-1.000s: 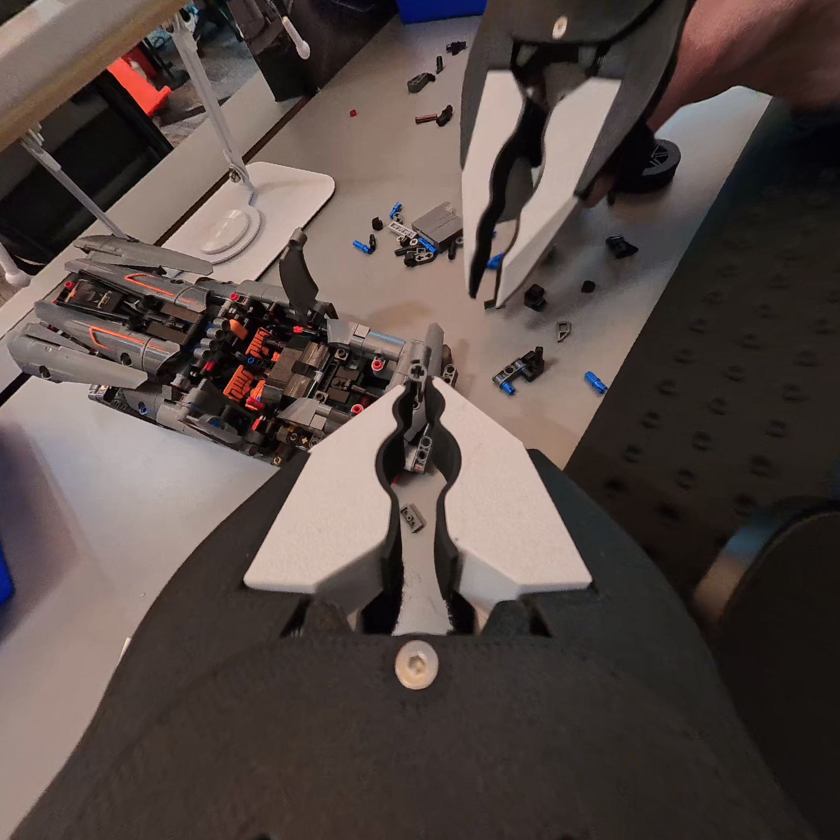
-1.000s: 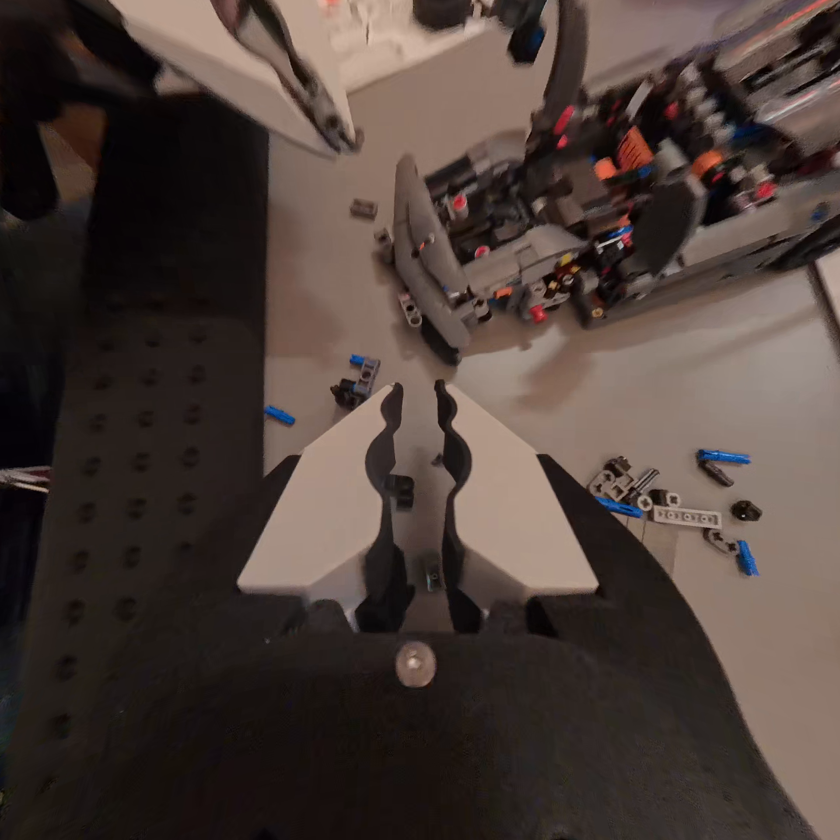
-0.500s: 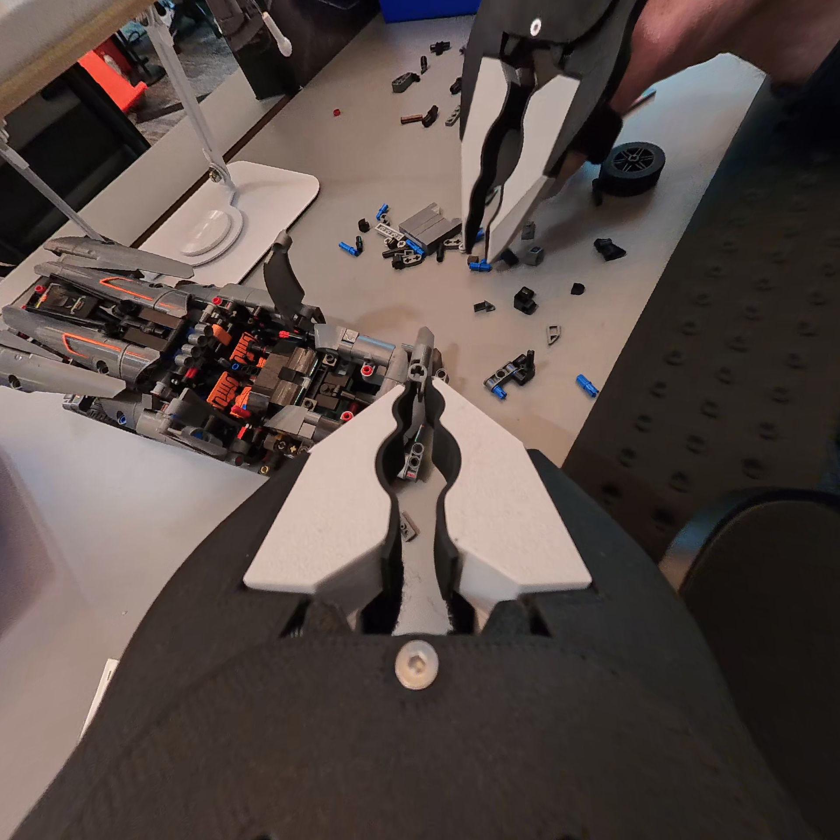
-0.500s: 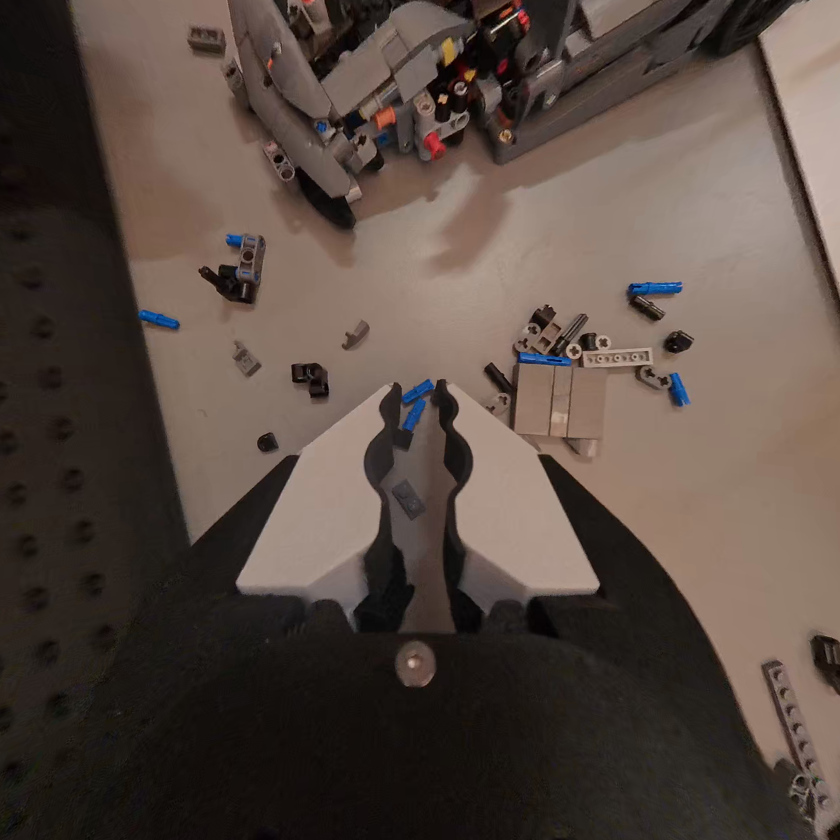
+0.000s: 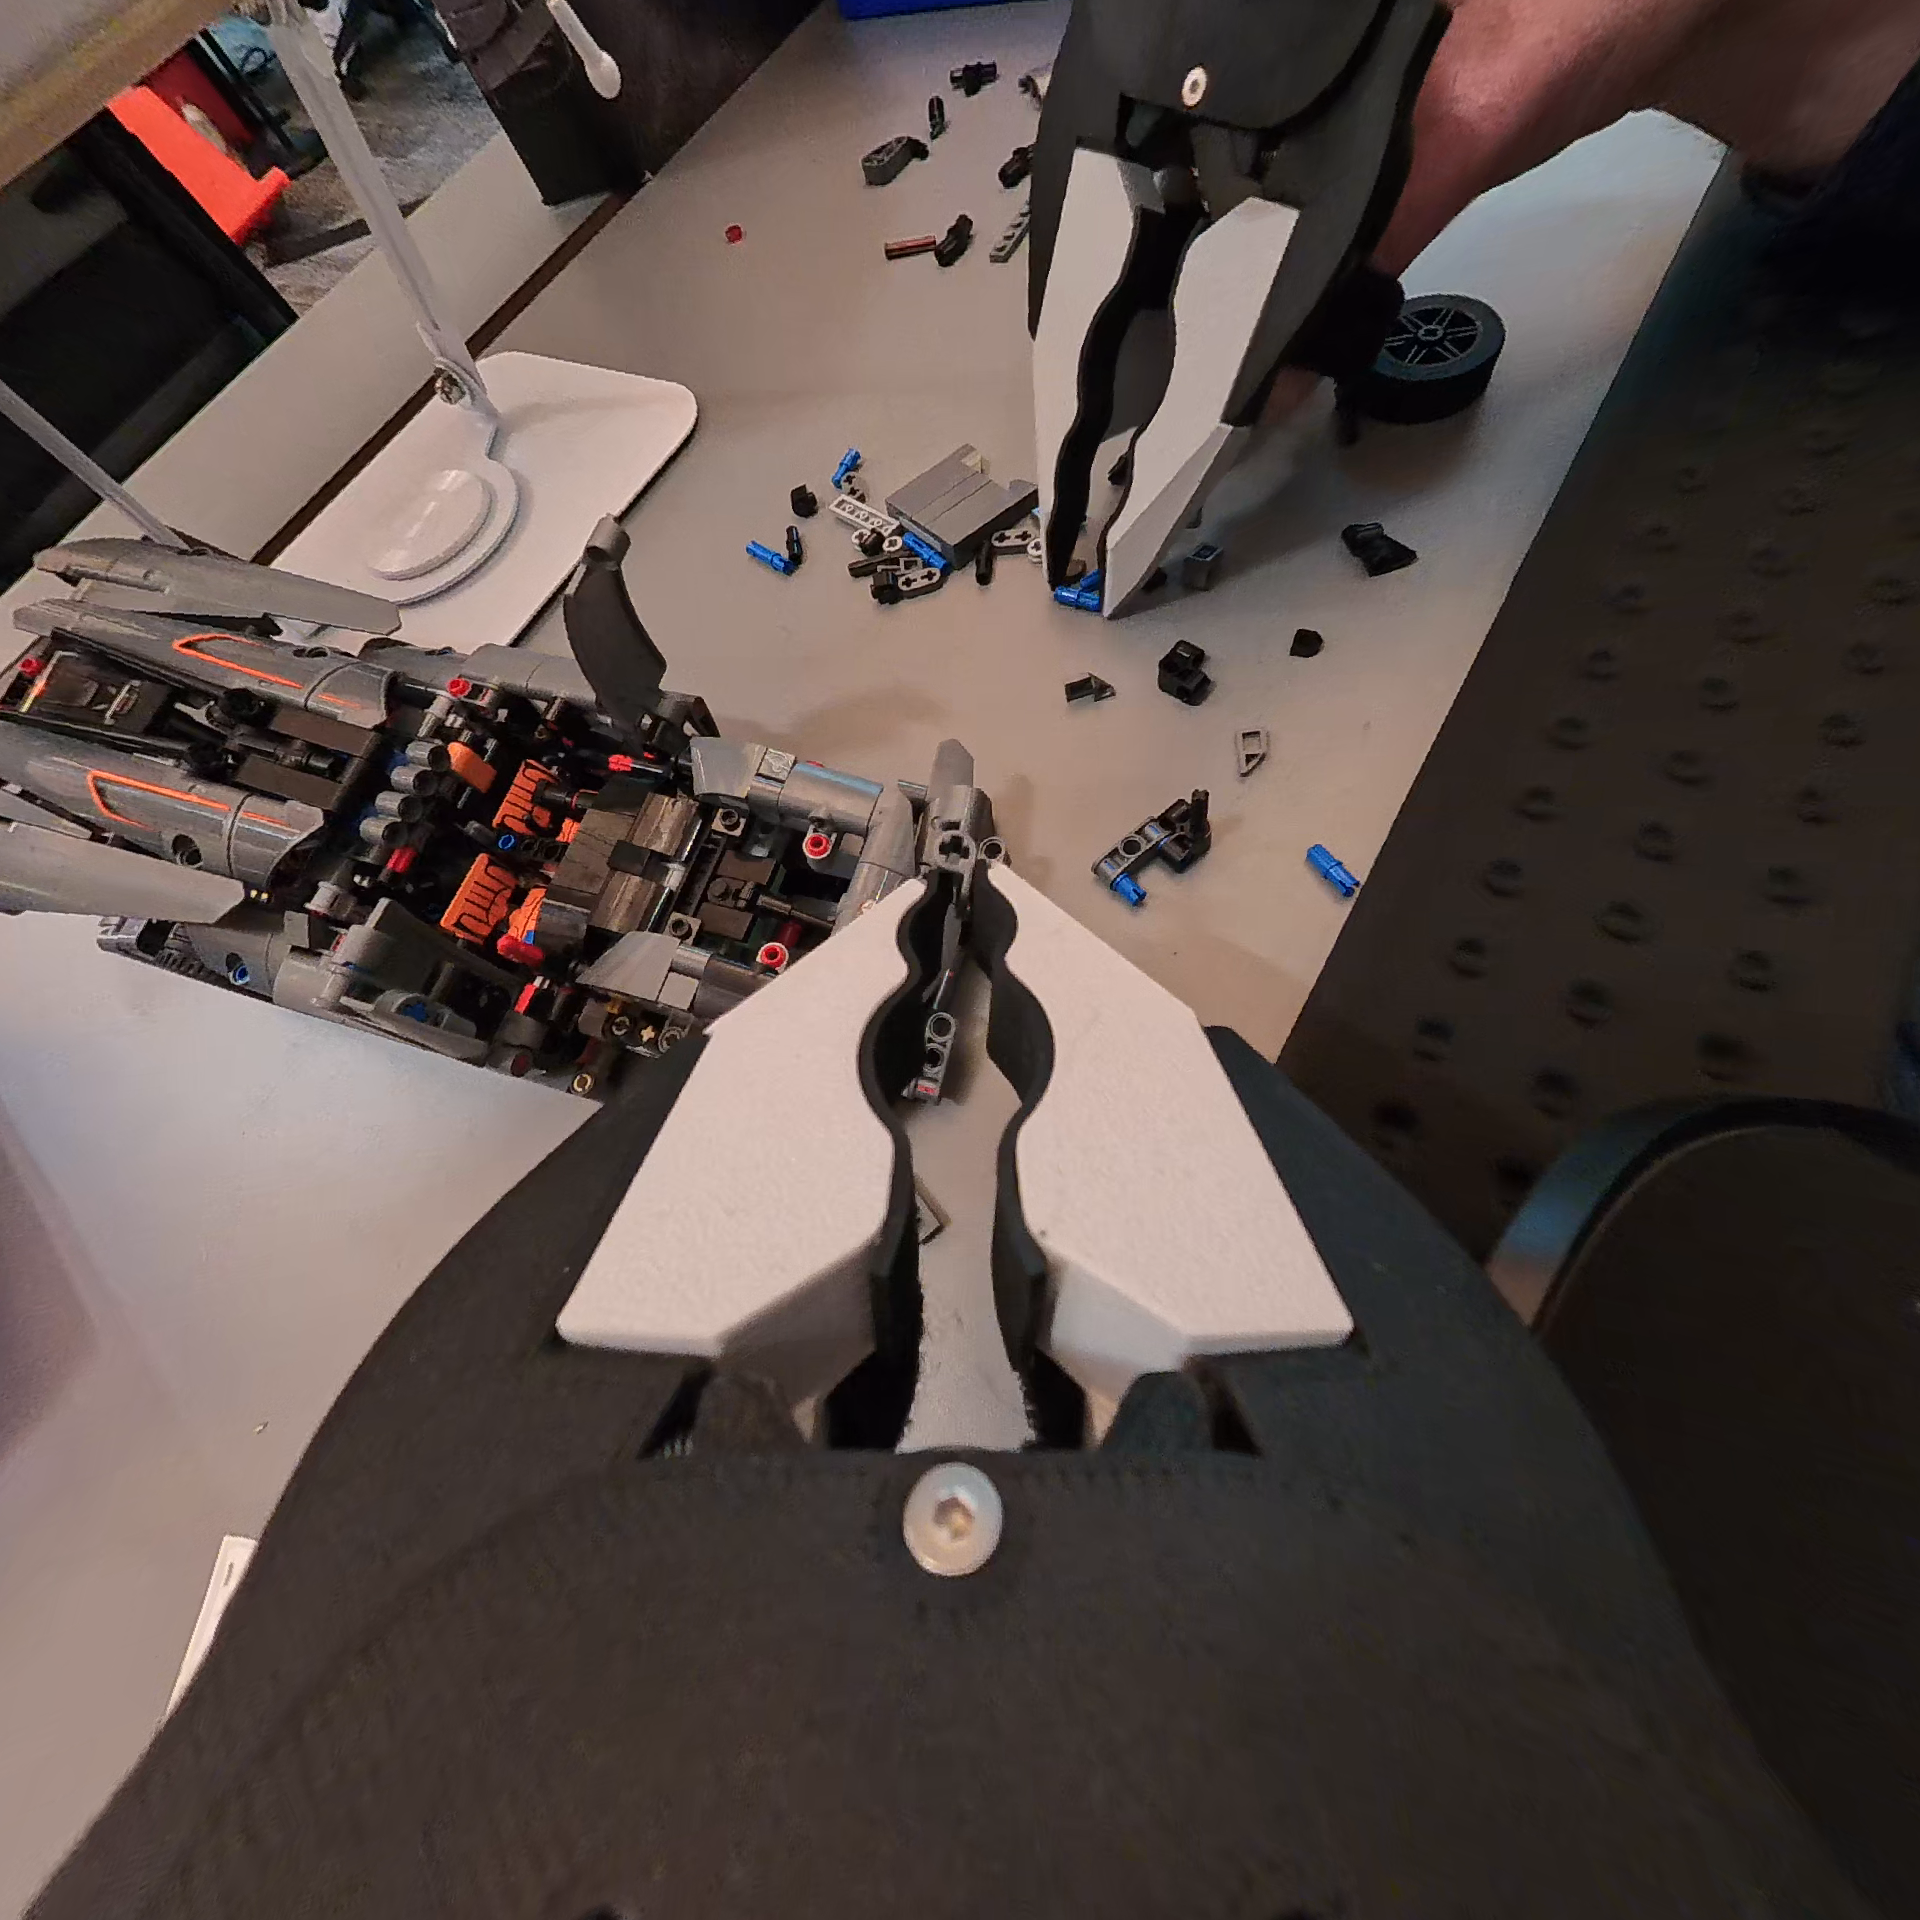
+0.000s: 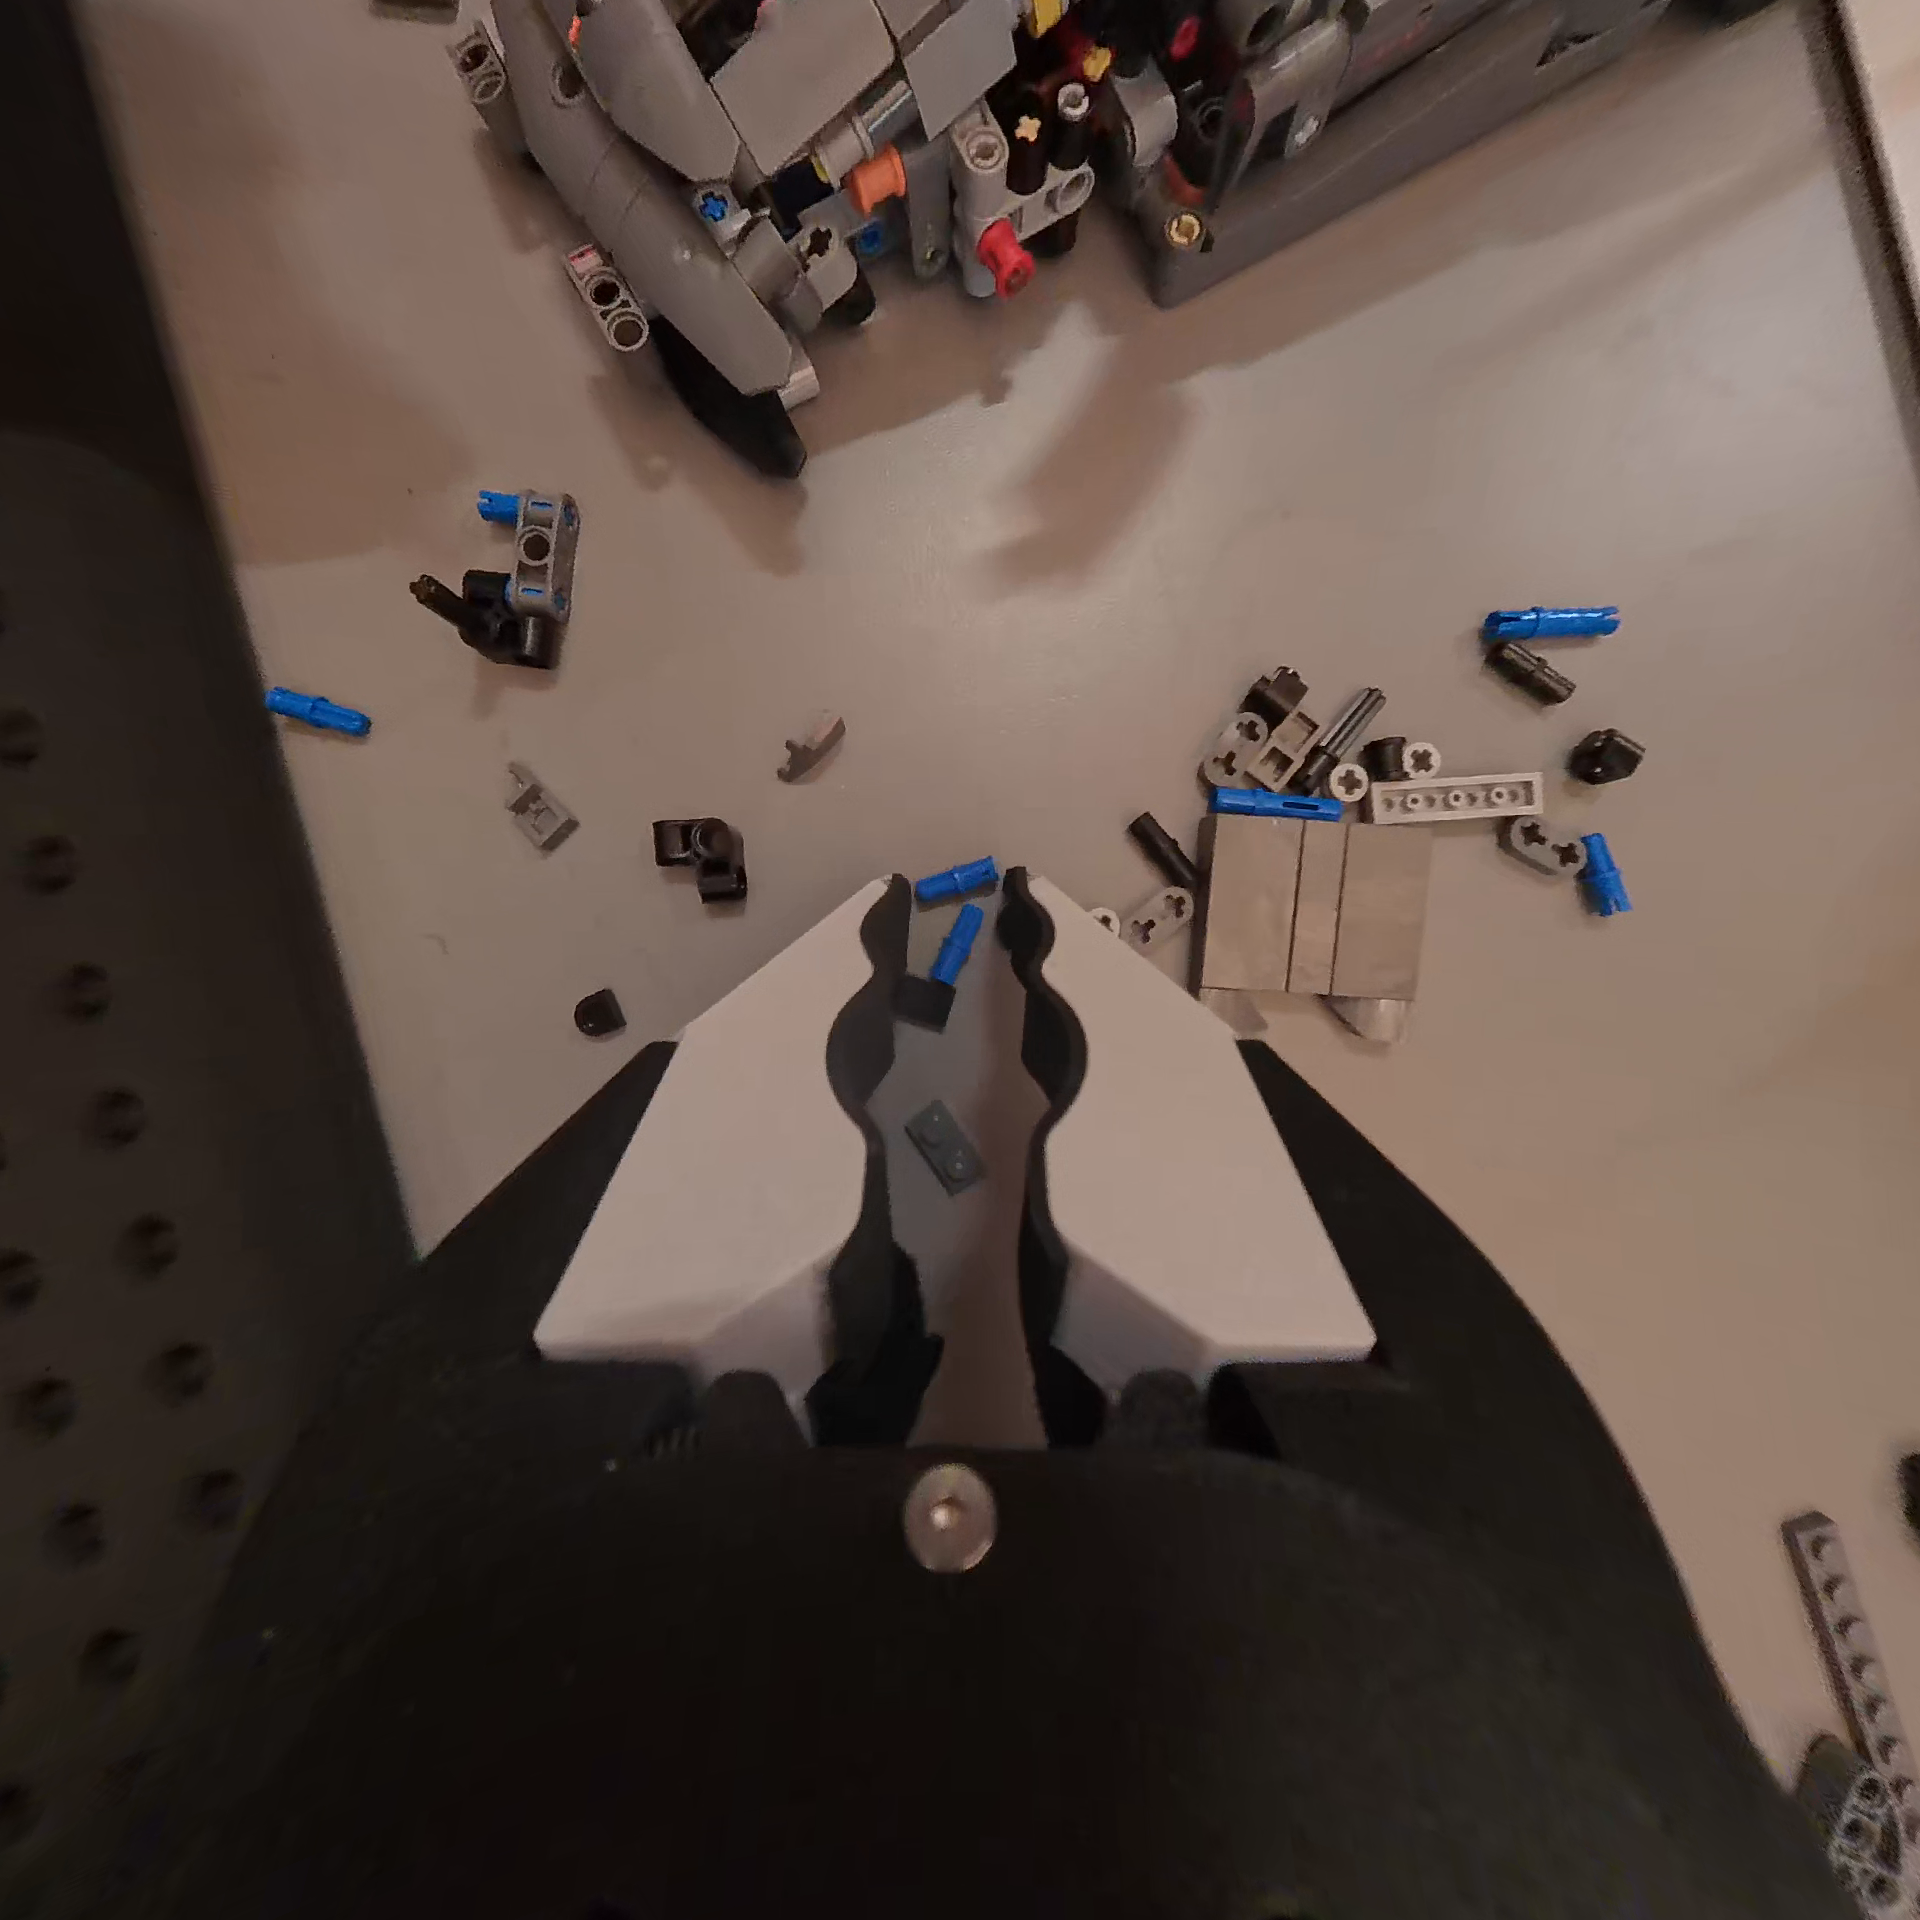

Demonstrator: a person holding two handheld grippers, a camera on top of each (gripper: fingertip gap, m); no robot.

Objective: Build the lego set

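Blue and hard, the two small pins (image 6: 956,879) at the centre of the right wrist view are likely light, stiff and slick, prone to roll or skitter if nudged. One lies crosswise just beyond the fingertips of the right gripper (image 6: 951,883); the other (image 6: 957,943) sits between the narrowly parted fingers, plugged into a black connector (image 6: 921,1000). Taking a pin across its middle, squarely, seems the safest hold.

Left of centre in the left wrist view lies the grey, black and orange model (image 5: 436,831), probably rigid overall but with panels that could pop off under side load. The left gripper (image 5: 951,883) is nearly closed around the model's dark end beam (image 5: 940,997); whether it truly pinches is not certain.

Smooth pale grey table (image 6: 1143,520) offers little friction, so pieces should slide easily. Loose parts scatter at right, including a grey tile block (image 6: 1309,904). A dark perforated board (image 5: 1662,779) borders the table; a white stand base (image 5: 499,468) and a black wheel (image 5: 1439,348) sit in the upper frame.
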